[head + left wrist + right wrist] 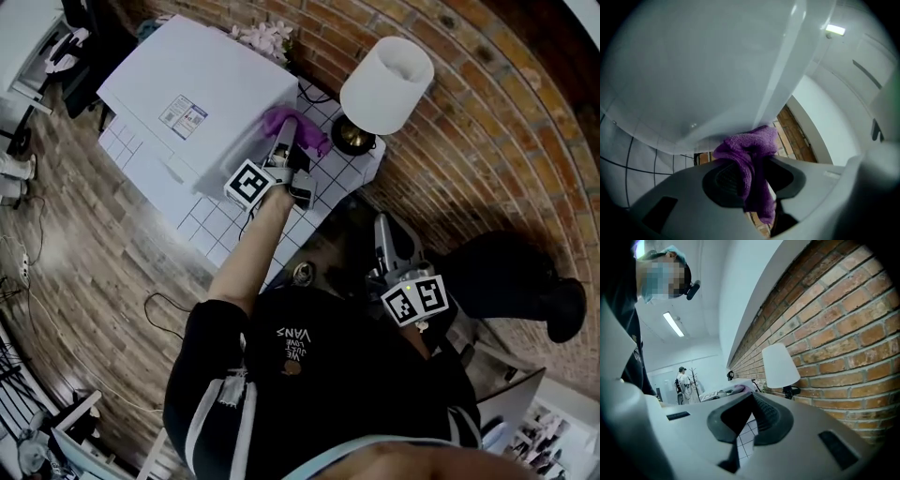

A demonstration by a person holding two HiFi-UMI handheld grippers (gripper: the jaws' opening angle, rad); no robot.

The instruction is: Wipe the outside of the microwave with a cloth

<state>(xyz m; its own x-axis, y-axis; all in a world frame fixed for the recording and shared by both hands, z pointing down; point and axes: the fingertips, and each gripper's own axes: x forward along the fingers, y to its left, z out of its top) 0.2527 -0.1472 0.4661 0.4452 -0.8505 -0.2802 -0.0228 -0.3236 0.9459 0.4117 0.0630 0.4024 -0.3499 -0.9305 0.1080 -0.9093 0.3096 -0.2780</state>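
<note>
The big white boxy microwave (197,89) stands on a white tiled desk (214,228), a white-shaded lamp (386,82) beside it. The left claw (287,142) pinches a purple terry cloth (314,141) against the microwave's edge. The right claw (382,234) is pressed together, empty and well apart.

Microwave (693,61) fills left gripper view, so close we see blur only, edges cut off. Cloth (751,154) middle pinched out of sight between jaws. Label (183,115) on microwave top: print too small for us to read.
</note>
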